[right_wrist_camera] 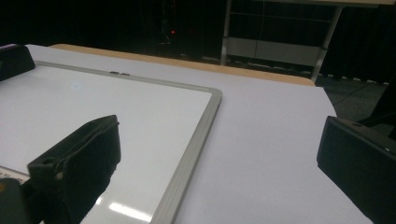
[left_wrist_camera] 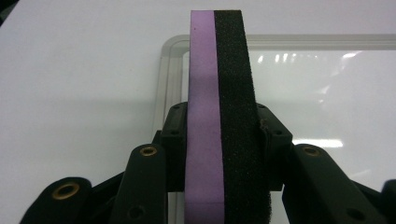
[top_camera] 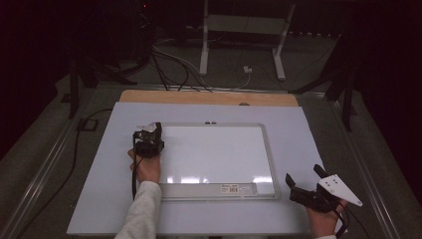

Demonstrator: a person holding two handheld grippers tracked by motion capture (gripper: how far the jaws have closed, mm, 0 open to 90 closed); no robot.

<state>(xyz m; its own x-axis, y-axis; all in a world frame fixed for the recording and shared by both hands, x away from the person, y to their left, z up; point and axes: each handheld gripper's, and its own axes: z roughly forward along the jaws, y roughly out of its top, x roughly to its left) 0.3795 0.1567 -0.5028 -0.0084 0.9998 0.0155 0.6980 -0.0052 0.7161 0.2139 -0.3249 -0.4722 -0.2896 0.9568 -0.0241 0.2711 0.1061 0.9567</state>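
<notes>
We log the left gripper [top_camera: 149,133] at the upper left corner of the whiteboard [top_camera: 214,154], its jaws closed on an eraser [left_wrist_camera: 219,116], a block with a purple foam half and a black felt half, held on edge. In the left gripper view the eraser stands upright between the jaws, clamped low on its length, its far end over the board's grey frame [left_wrist_camera: 170,51]. Whether the felt touches the surface we cannot tell from here.

The right gripper [top_camera: 306,186] sits off the board's lower right corner, over the pale table top [top_camera: 99,199], jaws spread wide and holding nothing (its own view shows both jaws well apart with bare table between them).

The board looks clean in all views; we see no marks, only lamp glare near the lower edge.

Risks as we judge them:
- The eraser is gripped by its narrow faces. A sideways wipe with pressure could twist it in the jaws or lever it out.
- Nothing pins the board. A firm stroke might slide it on the smooth table, since the right gripper is not bracing it.
- Starting at the frame, the eraser's edge could catch on the raised rim and tip.
</notes>
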